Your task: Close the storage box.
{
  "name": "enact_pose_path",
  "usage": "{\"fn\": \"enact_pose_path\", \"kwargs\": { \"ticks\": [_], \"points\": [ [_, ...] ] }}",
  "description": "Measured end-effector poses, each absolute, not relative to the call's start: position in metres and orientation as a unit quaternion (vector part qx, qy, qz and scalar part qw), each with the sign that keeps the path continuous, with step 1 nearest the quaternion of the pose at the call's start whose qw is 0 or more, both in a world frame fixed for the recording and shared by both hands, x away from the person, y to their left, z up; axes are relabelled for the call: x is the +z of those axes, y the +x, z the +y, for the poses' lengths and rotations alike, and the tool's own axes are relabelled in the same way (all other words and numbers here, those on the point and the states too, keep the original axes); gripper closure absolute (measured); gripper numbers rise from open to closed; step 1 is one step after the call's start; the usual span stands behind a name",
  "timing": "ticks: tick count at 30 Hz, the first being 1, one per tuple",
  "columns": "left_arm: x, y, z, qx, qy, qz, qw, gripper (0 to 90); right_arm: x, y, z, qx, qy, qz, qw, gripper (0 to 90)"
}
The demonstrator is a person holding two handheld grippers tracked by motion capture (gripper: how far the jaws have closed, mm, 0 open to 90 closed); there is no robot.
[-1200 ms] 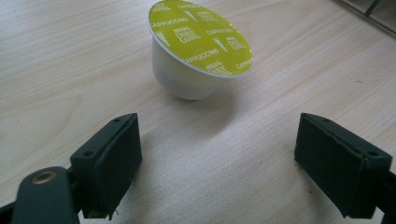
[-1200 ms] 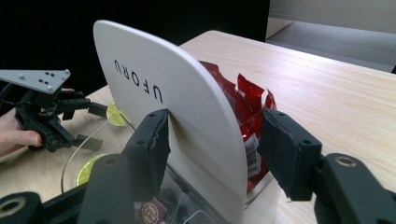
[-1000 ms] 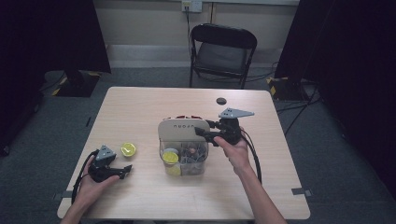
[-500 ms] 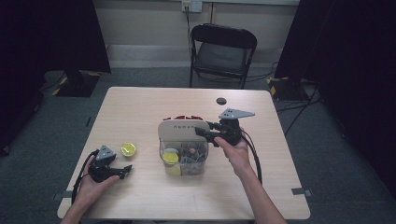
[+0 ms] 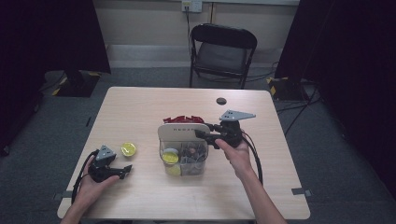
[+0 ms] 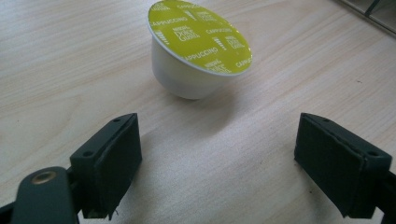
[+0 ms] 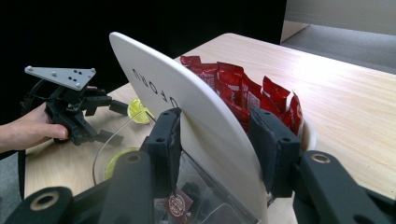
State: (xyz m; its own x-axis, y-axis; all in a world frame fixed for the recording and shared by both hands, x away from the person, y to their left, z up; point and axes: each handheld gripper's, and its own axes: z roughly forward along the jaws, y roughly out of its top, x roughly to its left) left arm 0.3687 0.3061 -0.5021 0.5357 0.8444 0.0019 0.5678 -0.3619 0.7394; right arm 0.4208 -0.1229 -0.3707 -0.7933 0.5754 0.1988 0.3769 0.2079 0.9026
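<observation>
A clear plastic tub (image 5: 201,164) stands mid-table, with red packets (image 5: 182,119) behind it. Its white lid (image 5: 180,131) is tipped up on edge. My right gripper (image 5: 201,136) is shut on that lid (image 7: 154,79), one jaw on each face. Inside the tub lie a yellow-topped capsule (image 5: 170,156) and dark sachets. A second capsule (image 6: 198,46), white with a lime foil top, sits on the table at the left. My left gripper (image 6: 215,154) rests open just short of it, with nothing between its jaws. That gripper (image 5: 125,171) lies near the table's front-left corner.
A small black disc (image 5: 221,101) lies toward the table's far edge. A black folding chair (image 5: 224,51) stands beyond the table. Bare wood spans the front of the table (image 5: 196,200) between my forearms. The right gripper's cable loops along the right forearm.
</observation>
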Motion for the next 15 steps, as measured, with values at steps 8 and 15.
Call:
{"fn": "enact_pose_path", "kwargs": {
  "ticks": [8,15],
  "points": [
    [-0.5021,0.3687,0.3061,0.196,0.802,0.44,0.354,14.3,-0.3682,0.4155,-0.1231,0.549,0.304,0.774,0.088,54.3],
    [-0.5021,0.3688,0.3061,0.196,0.802,0.44,0.354,14.3,-0.3669,0.4113,-0.1229,0.548,0.29,0.78,0.084,53.2]
  ]
}}
